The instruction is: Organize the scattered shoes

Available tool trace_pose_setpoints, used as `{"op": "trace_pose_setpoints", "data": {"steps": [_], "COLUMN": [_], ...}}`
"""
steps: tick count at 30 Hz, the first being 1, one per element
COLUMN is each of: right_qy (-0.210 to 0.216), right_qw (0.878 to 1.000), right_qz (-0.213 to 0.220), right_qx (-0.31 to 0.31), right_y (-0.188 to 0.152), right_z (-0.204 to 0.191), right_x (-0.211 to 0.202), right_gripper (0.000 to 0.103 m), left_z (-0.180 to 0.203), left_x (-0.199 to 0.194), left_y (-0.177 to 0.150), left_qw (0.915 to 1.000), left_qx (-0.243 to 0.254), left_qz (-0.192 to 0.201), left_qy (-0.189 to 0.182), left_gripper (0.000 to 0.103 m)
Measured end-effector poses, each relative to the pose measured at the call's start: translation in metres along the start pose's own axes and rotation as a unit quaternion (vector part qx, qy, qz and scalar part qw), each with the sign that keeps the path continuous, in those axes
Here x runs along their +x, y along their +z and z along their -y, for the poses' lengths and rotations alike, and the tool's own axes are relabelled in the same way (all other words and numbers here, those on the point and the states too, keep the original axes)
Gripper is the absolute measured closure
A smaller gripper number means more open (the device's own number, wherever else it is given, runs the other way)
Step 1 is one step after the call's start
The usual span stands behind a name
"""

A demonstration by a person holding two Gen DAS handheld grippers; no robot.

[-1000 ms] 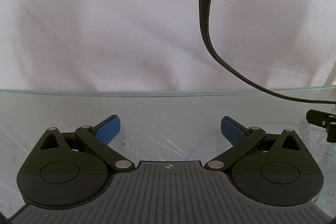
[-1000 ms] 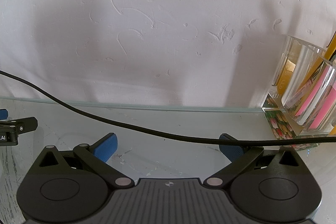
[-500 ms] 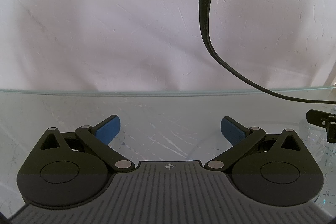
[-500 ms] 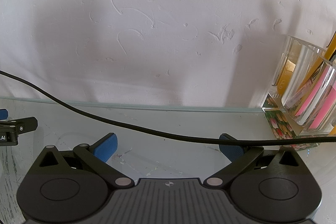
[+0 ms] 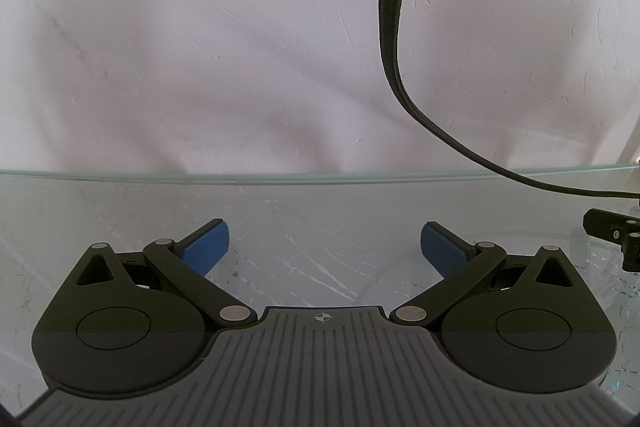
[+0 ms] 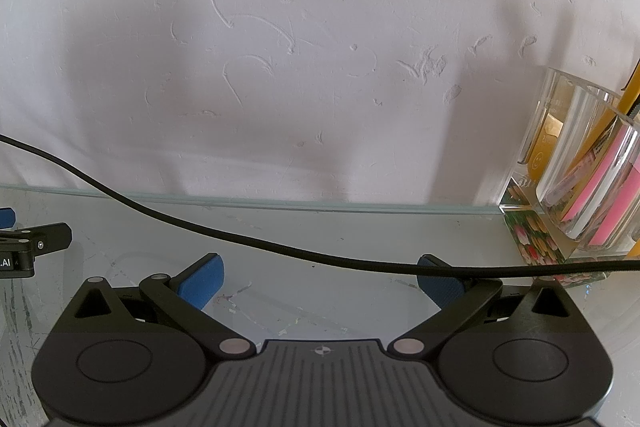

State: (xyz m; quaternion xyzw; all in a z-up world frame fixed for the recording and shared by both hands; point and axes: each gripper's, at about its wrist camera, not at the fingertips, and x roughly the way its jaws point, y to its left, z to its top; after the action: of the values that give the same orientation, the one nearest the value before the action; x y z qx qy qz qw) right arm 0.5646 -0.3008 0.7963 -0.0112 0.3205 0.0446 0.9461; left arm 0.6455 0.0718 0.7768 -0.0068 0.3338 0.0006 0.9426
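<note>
No shoe appears in either view. My left gripper (image 5: 324, 247) rests low over a glass tabletop (image 5: 280, 203), open, with nothing between its blue pads (image 5: 206, 245). My right gripper (image 6: 320, 283) sits likewise over the glass (image 6: 320, 227), open and empty, blue pads (image 6: 202, 281) spread wide. Both face a white textured wall. The right gripper's body (image 5: 612, 233) shows at the right edge of the left wrist view; the left gripper's body (image 6: 28, 247) shows at the left edge of the right wrist view.
A black cable (image 5: 394, 27) hangs across the left wrist view, and a black cable (image 6: 280, 247) crosses over the right gripper's fingers. A clear acrylic holder (image 6: 580, 179) with pink and yellow items stands at the right, against the wall (image 6: 320, 47).
</note>
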Motion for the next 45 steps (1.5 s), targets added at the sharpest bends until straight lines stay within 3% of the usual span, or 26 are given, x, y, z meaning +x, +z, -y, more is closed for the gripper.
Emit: {"op": "trace_pose_setpoints", "data": {"steps": [45], "right_qy": [0.000], "right_qw": [1.000], "right_qz": [0.000], "right_qx": [0.000], "right_y": [0.0004], "right_z": [0.0013], "right_x": [0.0001], "right_gripper": [0.000], "left_z": [-0.0014], "left_x": [-0.0028], "left_y": [-0.0019], "left_qw": [1.0000], "left_qx": [0.000], "left_qz": [0.000], "left_qy": [0.000], "left_gripper": [0.000]}}
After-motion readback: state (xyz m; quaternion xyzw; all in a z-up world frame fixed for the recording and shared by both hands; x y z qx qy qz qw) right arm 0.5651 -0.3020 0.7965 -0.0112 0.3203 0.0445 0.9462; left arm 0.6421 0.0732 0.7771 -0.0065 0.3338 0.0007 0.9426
